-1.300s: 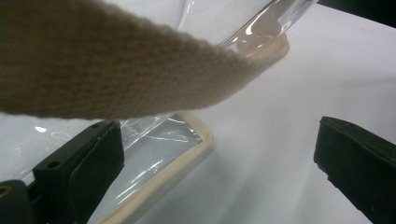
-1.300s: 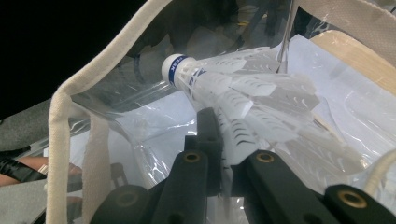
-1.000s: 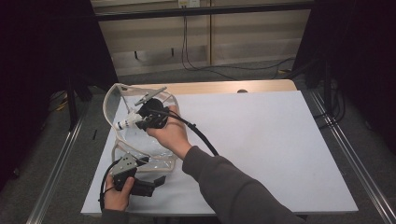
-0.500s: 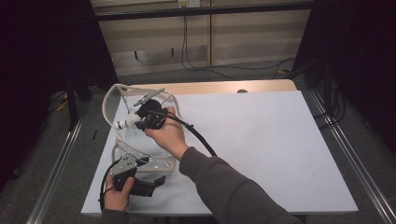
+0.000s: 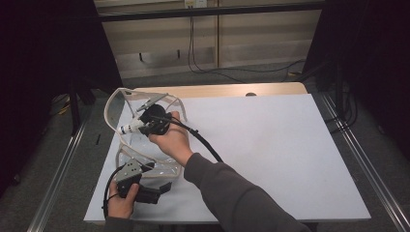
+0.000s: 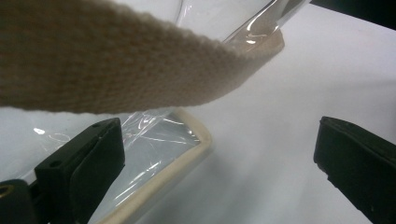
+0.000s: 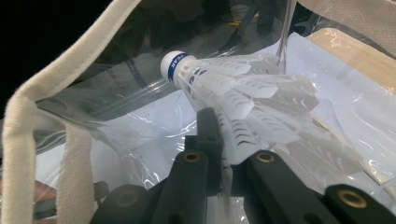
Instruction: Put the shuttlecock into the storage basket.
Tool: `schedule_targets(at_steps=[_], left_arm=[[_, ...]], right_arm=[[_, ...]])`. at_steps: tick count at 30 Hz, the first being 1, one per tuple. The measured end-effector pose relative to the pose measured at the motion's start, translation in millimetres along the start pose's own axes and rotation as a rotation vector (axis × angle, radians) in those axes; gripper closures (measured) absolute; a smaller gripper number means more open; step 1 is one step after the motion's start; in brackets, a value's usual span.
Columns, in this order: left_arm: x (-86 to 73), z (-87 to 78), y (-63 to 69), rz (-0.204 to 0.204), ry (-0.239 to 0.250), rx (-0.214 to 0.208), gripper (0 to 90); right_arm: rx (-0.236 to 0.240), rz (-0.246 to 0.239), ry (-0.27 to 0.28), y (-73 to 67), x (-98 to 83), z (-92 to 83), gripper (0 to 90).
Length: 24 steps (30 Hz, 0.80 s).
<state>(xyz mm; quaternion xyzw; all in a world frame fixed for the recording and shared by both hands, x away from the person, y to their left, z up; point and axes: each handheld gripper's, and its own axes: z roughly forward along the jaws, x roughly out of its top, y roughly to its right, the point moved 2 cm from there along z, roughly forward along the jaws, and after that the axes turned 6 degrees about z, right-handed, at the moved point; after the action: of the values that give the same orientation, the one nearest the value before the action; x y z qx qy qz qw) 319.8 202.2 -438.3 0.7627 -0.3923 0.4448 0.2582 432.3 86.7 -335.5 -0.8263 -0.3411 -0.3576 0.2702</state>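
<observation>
Two tools at work: the right tool [image 7: 224,163] pinches a shuttlecock's [image 7: 243,93] skirt, holding it inside the clear bag's [image 5: 123,104] mouth above the desk [image 5: 290,145]. Left tool [image 6: 219,163] stands spread beside the bag's cream strap [image 6: 116,65], gripping nothing.

Right two-thirds of my desk [image 5: 270,145] lay bare, easy passage there. Left side was crowded: clear bag [image 5: 145,159] with its cream strap [image 6: 116,60] hung across the left gripper [image 5: 145,166] path, and the bag walls boxed in the right gripper [image 5: 140,124].
</observation>
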Motion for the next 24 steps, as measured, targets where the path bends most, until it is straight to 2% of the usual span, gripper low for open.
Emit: schedule_targets(at_steps=[24], left_arm=[[-0.6, -0.8, -0.5, 0.003, -0.004, -0.002, 2.0]], right_arm=[[-0.027, -0.024, -0.017, 7.6, -3.4, 10.8, 88.4]])
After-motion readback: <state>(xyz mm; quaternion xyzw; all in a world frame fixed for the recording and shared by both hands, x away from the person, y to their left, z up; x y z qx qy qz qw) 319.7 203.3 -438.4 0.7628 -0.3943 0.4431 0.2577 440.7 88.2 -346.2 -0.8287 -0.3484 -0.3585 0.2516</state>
